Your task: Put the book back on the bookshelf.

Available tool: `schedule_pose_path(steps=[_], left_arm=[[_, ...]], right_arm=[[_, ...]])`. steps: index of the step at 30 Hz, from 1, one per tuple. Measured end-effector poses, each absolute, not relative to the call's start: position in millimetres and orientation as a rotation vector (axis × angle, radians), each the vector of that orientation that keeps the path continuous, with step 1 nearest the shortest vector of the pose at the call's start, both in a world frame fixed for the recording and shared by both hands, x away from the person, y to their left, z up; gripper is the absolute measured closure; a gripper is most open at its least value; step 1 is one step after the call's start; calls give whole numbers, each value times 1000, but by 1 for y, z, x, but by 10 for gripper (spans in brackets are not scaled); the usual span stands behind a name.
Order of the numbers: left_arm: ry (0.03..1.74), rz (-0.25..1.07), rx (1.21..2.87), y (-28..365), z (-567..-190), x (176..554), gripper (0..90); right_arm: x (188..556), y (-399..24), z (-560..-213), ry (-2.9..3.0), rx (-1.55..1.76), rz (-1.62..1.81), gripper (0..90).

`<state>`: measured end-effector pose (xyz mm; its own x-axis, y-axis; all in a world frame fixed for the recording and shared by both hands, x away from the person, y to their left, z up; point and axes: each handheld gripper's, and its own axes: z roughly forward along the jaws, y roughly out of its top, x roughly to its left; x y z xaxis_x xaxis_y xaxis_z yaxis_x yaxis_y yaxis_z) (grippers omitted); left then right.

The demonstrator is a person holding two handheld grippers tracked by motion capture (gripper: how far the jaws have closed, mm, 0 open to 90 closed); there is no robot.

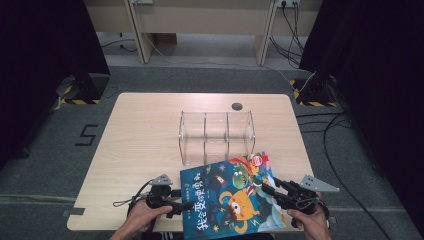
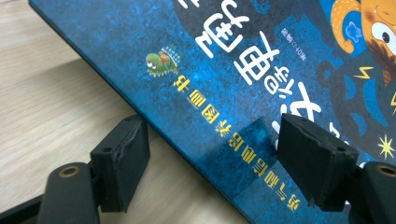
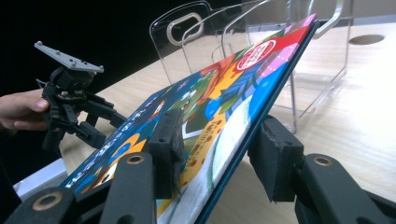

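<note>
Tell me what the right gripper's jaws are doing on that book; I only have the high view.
Observer: In the right gripper view, the right gripper pinches the book: one pad on the cover, the other under it.
Operator: Report the left one.
Observer: The left gripper is open, its jaws wide apart on either side of the book's edge.
Operator: Check the far corner.
Observer: It is tilted up off the table, close to the clear rack; I cannot tell whether they touch.

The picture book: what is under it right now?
The picture book is tilted off the table, bare wood under its raised right edge. The table beneath its middle is covered.
</note>
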<state>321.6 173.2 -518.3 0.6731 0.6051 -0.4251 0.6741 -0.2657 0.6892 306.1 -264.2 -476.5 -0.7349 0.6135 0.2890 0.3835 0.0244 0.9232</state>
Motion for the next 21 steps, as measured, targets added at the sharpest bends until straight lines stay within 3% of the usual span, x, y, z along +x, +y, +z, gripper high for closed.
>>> schedule_pose_path(steps=[11,21], left_arm=[[1020,-149,1917,164,-519,332,190],[1025,-165,1924,166,-518,336,251]], right_arm=[[306,-270,-475,2093,1002,1803,558],[309,-274,-482,2106,1073,1811,558]])
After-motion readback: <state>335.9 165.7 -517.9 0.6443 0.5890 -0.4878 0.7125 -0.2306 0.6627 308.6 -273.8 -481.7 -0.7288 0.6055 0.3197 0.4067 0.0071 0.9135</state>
